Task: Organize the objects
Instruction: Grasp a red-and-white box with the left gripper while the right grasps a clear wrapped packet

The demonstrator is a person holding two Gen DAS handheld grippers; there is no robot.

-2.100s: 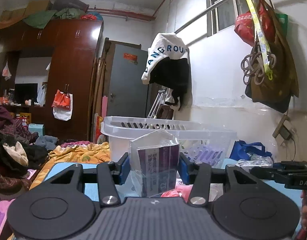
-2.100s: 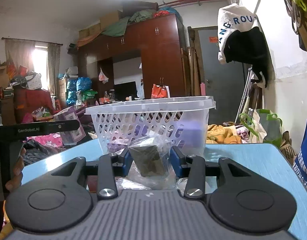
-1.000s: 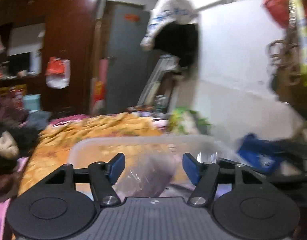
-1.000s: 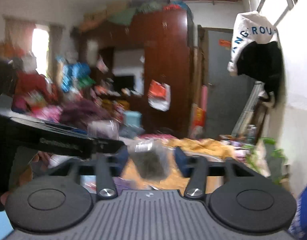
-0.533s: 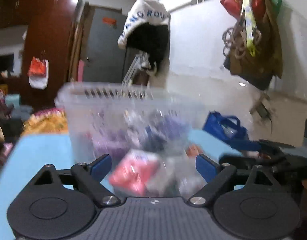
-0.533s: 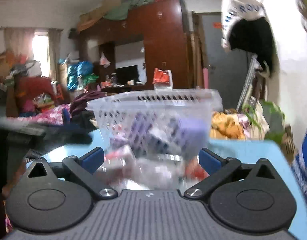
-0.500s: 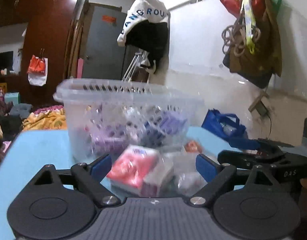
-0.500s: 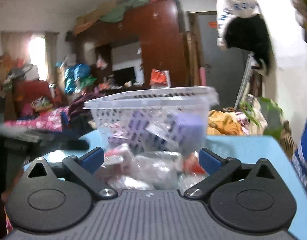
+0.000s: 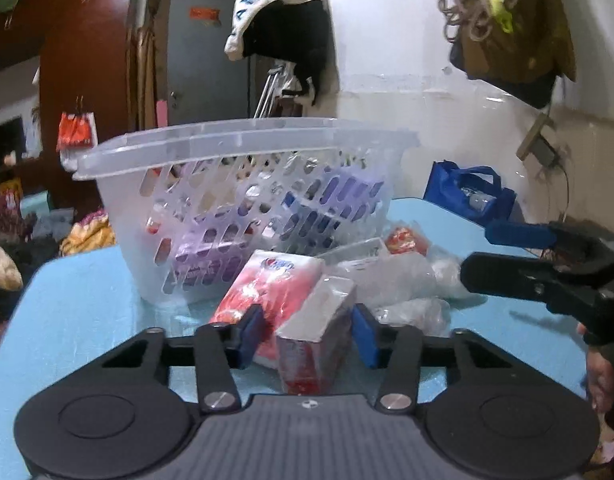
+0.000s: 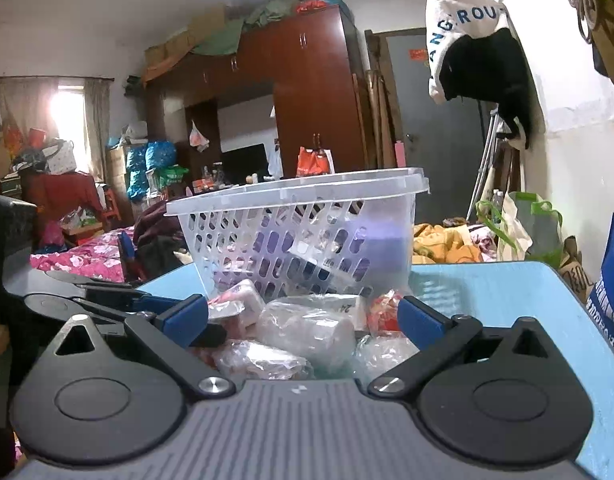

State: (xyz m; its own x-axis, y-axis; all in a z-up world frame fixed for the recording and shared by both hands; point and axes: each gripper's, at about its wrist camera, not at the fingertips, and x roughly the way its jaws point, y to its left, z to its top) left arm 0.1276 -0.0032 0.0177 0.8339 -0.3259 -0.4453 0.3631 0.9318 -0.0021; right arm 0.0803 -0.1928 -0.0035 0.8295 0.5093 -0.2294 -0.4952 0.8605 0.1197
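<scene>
- Blue-padded left gripper [image 9: 307, 334] narrowed around wrapped box [image 9: 313, 344]; whether pads actually touch box, cannot tell.
- Red-and-white pack [image 9: 267, 296] just left of that box, partly behind left pad.
- Clear basket [image 9: 243, 208] ahead of left gripper on blue table [image 9: 75, 320], holding purple boxes.
- Right gripper [image 10: 303, 316] spread wide, gripping nothing.
- Pile of plastic-wrapped packets [image 10: 307, 328] between and just ahead of right gripper's fingers, basket directly behind pile.
- Right gripper also visible far right of left wrist view, beside pile.
</scene>
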